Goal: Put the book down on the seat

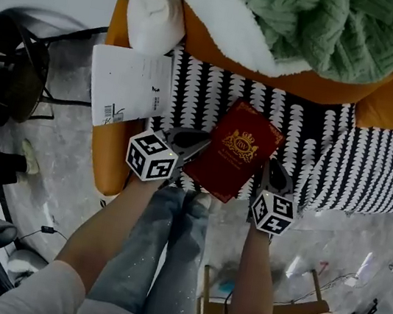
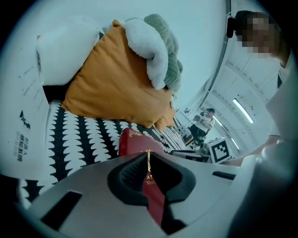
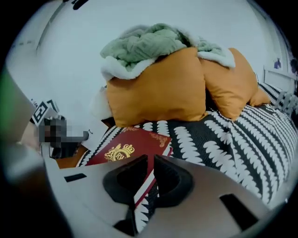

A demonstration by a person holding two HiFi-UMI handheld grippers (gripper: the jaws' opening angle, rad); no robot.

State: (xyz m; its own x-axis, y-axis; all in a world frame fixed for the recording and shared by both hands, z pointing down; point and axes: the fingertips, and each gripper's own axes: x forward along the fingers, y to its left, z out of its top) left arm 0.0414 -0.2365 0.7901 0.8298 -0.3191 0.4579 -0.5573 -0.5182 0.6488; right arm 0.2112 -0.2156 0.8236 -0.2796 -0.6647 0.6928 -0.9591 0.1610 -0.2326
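Looking down in the head view, the book [image 1: 240,152] sits at the picture's centre, a red hardcover with a gold crest, cover up and turned corner-on. Its far part lies over the black-and-white seat [image 1: 374,167]; its near corner overhangs the front edge above the person's knees. The left gripper [image 1: 197,145] meets it at 9 o'clock, the right gripper [image 1: 271,174] at 4 o'clock. A white sheet [image 1: 130,88] lies at 10 o'clock of the book, well apart. An orange cushion [image 1: 306,81] and a green blanket [image 1: 331,18] fill 12 o'clock.

The left gripper view shows the jaws closed together on the book's edge, the red board pinched thin between the dark pads, with its far end reaching toward the seat at 12 o'clock.

The right gripper view shows those jaws clamped on the opposite edge near a corner, board and white pages between the pads. The book slopes away toward 11 o'clock, low over the seat. Whether it touches the fabric I cannot tell.

By my judgement the book is stiff and of moderate weight, so the boards should bear an edge grip without bending. The glossy cover may slip, though, and a pinch on one board alone could let the pages swing open. Holding both opposite edges, as now, looks the sound way. The soft seat should take it gently.
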